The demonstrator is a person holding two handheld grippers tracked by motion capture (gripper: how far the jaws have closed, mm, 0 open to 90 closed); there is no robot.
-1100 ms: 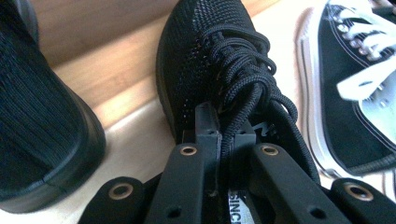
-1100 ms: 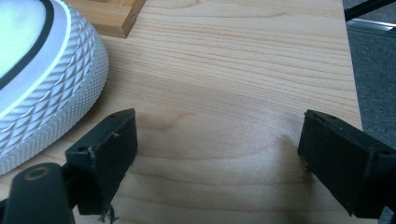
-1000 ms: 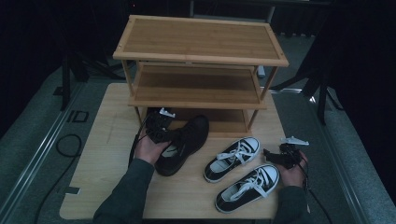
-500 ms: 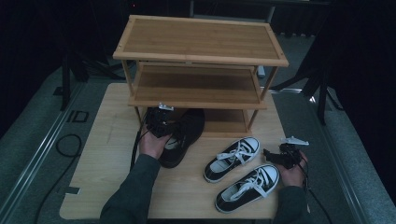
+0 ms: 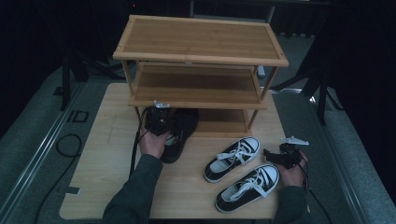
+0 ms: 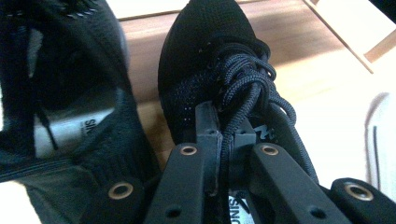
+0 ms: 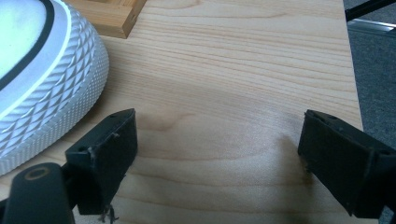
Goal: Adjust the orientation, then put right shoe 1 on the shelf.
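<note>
One black shoe point(image 6: 219, 79) hangs by its laces in the left tool point(image 6: 224, 140).

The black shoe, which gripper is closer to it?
Left. The left gripper is clamped on the laces of the black shoe by the rack. The right gripper is open, off beside the white-laced sneakers.

A pale wooden desk point(image 5: 100, 154) stands on grey carpet floor point(image 5: 32, 140). Behind the desk the room is dark. A black cable point(image 5: 65, 144) lies on the floor left of the desk.

High view overhead, facing forward; gripper views close above table point(image 5: 107, 154).
</note>
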